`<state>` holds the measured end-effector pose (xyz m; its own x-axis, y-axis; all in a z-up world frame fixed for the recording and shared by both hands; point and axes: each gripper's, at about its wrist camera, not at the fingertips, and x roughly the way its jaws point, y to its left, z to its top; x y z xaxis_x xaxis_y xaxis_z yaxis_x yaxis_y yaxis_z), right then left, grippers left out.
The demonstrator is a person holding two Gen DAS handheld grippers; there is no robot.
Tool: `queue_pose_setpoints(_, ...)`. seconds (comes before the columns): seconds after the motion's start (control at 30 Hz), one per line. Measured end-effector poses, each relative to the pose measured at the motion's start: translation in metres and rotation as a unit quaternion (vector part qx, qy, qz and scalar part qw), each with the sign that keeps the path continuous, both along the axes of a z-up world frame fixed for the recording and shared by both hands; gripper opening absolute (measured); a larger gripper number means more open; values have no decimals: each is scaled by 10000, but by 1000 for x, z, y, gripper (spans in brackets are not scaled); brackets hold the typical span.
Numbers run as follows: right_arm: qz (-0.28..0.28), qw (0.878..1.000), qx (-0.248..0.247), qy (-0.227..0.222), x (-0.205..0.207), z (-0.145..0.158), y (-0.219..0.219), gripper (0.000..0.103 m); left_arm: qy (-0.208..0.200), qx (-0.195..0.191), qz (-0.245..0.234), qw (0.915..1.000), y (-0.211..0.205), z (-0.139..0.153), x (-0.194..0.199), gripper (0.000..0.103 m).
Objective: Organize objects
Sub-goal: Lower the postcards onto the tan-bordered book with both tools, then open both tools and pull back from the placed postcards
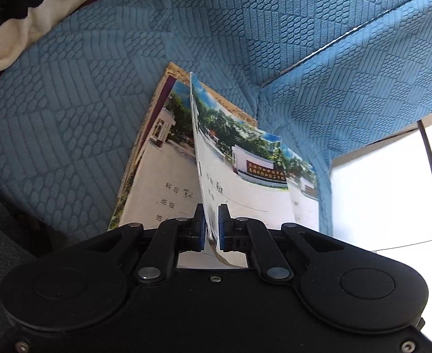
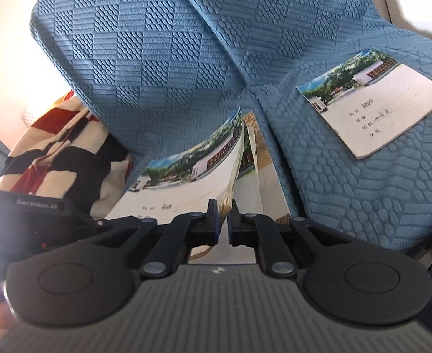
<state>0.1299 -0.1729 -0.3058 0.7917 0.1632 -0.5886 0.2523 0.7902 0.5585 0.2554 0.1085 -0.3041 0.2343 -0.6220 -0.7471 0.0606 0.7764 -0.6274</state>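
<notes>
Both my left gripper (image 1: 212, 225) and right gripper (image 2: 222, 223) were clamped on one notebook (image 1: 239, 176) over the pile (image 1: 157, 176), another notebook (image 2: 375, 103) left stray.

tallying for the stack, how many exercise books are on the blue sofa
At least 3. One is clamped upright in the left gripper, another lies flat under it, and a third lies alone on the next cushion. More may be hidden in the pile.
</notes>
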Motion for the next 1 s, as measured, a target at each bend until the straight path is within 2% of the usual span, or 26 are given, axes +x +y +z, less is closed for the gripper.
queue_pose_setpoints(0.3, 104, 9997, 5, 224, 2, -11, 3, 10, -67, 252, -88, 9996, -6, 4, -5, 7)
queue_pose_setpoints(0.37, 87, 9997, 33, 236, 1, -9, 2, 11, -80, 299, -122, 9994, -7, 6, -6, 14)
queue_pose_setpoints(0.43, -7, 9994, 91, 329, 1, -8, 0, 17, -129, 388, -189, 9990, -8, 11, -8, 29)
queue_pose_setpoints(0.47, -33, 9992, 160, 378, 1, -7, -1, 19, -199, 458, -207, 9985, -8, 14, -9, 32)
queue_pose_setpoints(0.6, -161, 9979, 375, 494, -2, -1, -8, 35, -492, 711, -212, 9960, -6, 35, -16, 47)
queue_pose_setpoints(0.63, -192, 9978, 364, 515, -4, 1, -8, 39, -583, 728, -223, 9954, -6, 41, -18, 47)
queue_pose_setpoints(0.8, -278, 9977, 99, 615, -11, 23, -13, 40, -1087, 839, -333, 9900, -12, 78, -30, 50)
queue_pose_setpoints(0.9, -245, 9984, -29, 516, -17, 43, -18, 40, -1352, 885, -402, 9860, -17, 102, -36, 50)
queue_pose_setpoints(1.0, -198, 9989, -252, 350, -21, 68, -21, 40, -1660, 1178, -502, 9778, -29, 126, -47, 49)
